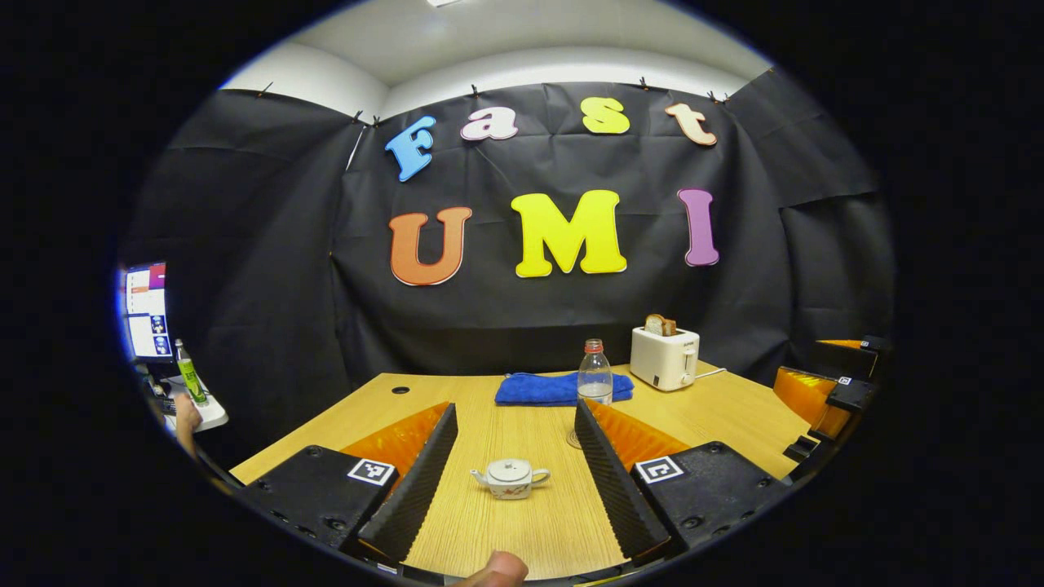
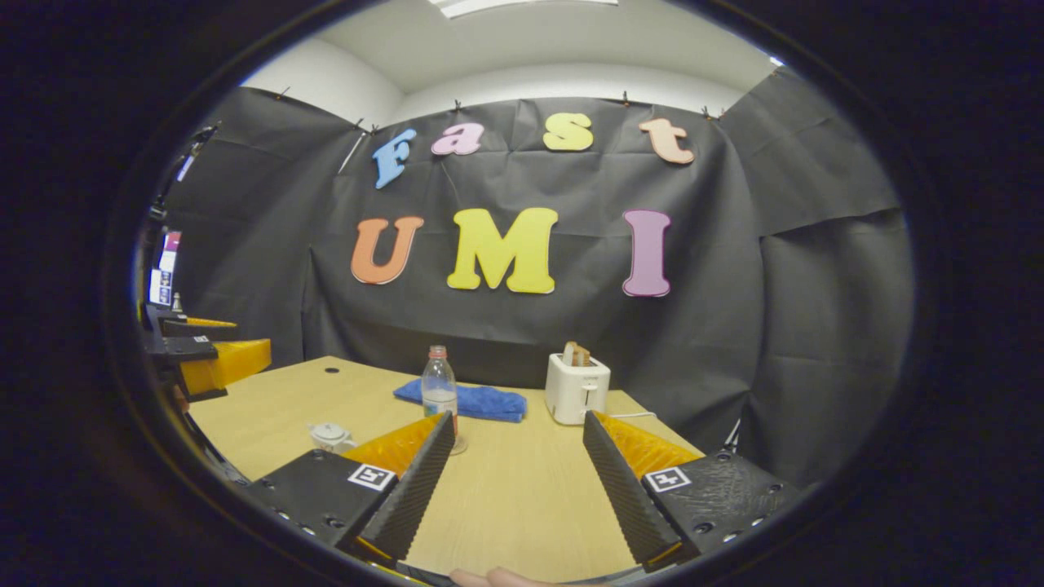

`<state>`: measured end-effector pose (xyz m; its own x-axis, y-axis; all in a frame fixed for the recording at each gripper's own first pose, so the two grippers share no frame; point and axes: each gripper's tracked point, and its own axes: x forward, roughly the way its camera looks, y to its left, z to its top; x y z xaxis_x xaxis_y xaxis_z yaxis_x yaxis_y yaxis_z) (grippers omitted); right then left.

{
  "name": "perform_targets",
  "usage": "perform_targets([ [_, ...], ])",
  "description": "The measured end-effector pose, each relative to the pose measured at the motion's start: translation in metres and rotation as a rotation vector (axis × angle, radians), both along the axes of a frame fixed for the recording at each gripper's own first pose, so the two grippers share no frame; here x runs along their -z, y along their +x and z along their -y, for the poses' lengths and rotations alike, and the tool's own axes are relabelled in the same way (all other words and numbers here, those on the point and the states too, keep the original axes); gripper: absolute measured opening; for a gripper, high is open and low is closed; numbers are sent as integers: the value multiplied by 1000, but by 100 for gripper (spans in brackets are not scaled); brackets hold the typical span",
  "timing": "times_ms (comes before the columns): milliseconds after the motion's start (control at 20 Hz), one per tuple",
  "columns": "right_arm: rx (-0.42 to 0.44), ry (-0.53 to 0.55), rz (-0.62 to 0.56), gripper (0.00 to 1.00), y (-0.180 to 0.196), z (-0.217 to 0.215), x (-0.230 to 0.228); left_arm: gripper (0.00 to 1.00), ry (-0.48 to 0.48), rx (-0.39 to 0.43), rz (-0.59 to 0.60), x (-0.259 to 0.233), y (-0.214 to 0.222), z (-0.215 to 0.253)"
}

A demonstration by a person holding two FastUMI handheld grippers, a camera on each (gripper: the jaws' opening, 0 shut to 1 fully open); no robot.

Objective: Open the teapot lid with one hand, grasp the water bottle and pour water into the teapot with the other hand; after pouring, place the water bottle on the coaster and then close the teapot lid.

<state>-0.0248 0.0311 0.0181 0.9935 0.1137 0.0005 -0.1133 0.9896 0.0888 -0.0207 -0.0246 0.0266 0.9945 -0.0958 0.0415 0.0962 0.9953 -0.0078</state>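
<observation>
Left gripper view: the left hand-held gripper (image 1: 514,465) is being held wide open above the near edge of the table (image 1: 734,403), with nothing between its fingers. The teapot (image 1: 510,478) is being framed in the gap, lid (image 1: 510,469) on, spout pointing left, well apart from both fingers. The water bottle (image 1: 594,378) is being seen farther back, upright and capped, just right of centre, in front of a blue cloth (image 1: 538,388). A toaster (image 1: 665,357) is standing at the far right.

Right gripper view: the right hand-held gripper (image 2: 514,465) is likewise being held wide open and empty. The water bottle (image 2: 439,386) is being seen just beyond the left finger; the teapot (image 2: 330,436) is sitting near left, partly hidden.

Risks, as judged: the lid knob is small, so an off-centre closing could be tipping or dragging the light teapot. The coaster cannot be clearly made out; the bottle may be misplaced. Squeezing the bottle too hard could be spilling water.
</observation>
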Motion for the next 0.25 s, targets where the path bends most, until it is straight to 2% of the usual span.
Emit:
perform_targets([
  [250, -24, -13, 9, 95, -1, -4, -1, 91, -1, -35, 35, -7, -1, -5],
])
